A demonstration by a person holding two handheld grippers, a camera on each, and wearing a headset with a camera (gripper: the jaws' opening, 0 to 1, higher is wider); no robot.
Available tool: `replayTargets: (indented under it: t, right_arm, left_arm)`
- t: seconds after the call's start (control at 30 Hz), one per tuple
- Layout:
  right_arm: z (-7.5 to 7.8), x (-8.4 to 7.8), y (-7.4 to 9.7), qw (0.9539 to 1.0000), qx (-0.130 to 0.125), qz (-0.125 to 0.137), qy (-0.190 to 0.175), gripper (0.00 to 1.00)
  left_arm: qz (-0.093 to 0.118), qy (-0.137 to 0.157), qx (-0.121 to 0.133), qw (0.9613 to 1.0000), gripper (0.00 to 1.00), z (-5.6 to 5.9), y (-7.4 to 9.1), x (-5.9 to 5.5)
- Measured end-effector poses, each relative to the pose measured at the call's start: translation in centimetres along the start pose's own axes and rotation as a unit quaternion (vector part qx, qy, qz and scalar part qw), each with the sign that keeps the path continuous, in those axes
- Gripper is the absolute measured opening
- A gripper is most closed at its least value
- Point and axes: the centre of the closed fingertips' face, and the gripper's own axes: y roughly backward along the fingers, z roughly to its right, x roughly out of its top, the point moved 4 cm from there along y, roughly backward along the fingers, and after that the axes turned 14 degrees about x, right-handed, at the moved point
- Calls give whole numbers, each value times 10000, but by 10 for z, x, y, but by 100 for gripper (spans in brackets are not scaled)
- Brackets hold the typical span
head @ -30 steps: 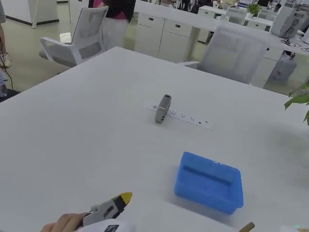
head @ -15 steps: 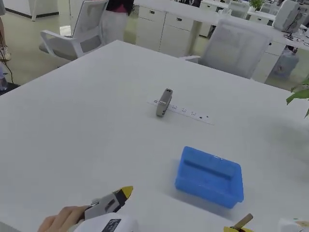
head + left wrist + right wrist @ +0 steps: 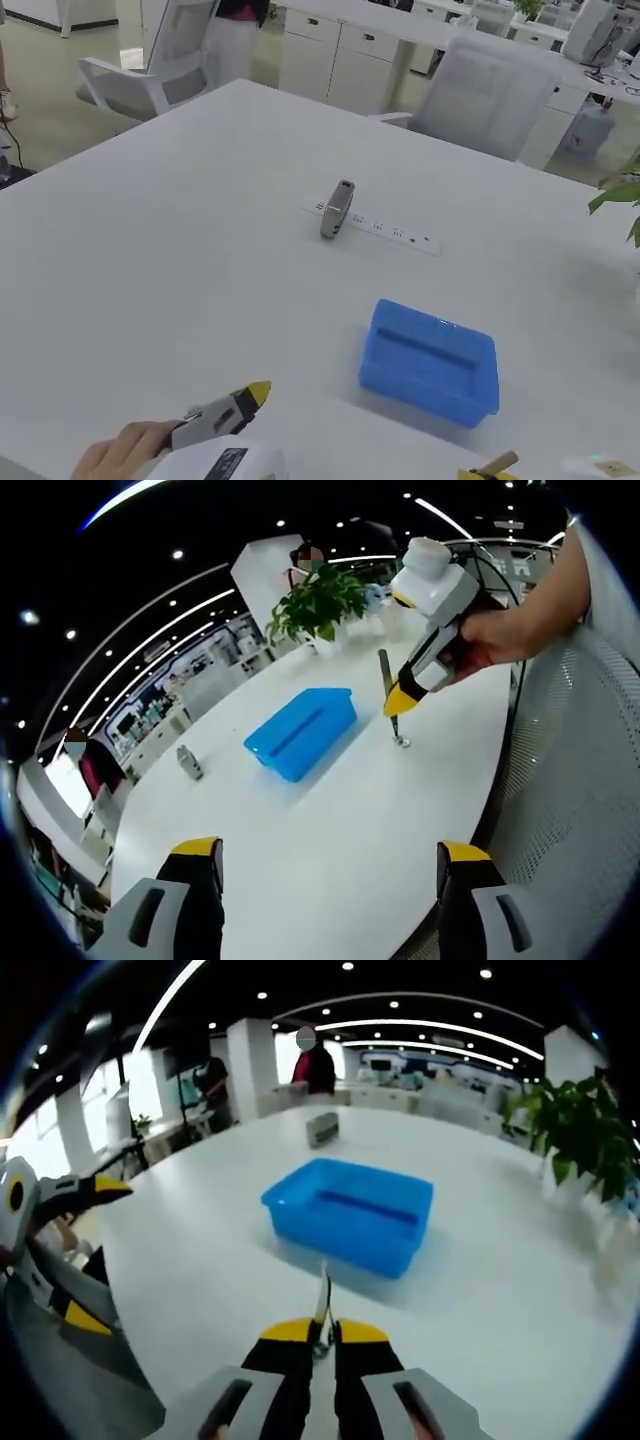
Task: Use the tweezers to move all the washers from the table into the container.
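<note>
Left gripper view is showing the right gripper (image 3: pixel 398 702) pinching the tweezers (image 3: pixel 384 670) over a washer (image 3: pixel 401 743) near the worktop (image 3: pixel 330 820) edge, beside the container (image 3: pixel 300 730). The left gripper (image 3: pixel 325 855) is sitting with fingers (image 3: pixel 195 848) spread. Pickup step, probably needing a careful nip.

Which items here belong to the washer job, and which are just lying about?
Job in hand:
tweezers, clamped in the right claw
blue container
washer at the tweezers' tip
left claw, open and empty

Lying about:
gray device at the power strip
potted plant
office chair
</note>
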Motion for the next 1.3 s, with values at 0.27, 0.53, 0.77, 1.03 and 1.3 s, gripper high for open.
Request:
replayTargets:
  t: [0.27,0.53,0.77,1.03,1.3]
  right_arm:
    - [-4,11,3,9999,96,-105,-7,3]
    - [-5,47,9,9994,188,279,84,3]
    - [-1,93,11,9969,175,693,337,3]
    - [2,120,-9,9952,274,755,554,3]
    - [18,113,-41,9967,299,412,628,3]
  left_arm:
    - [28,48,-77,10000,91,2,1,1]
    - [62,211,-159,9996,95,3,1,2]
    - [76,261,-195,9994,95,5,1,1]
    - [1,262,-233,9994,95,6,-1,-2]
    - [-16,330,-206,9992,94,5,-1,-2]
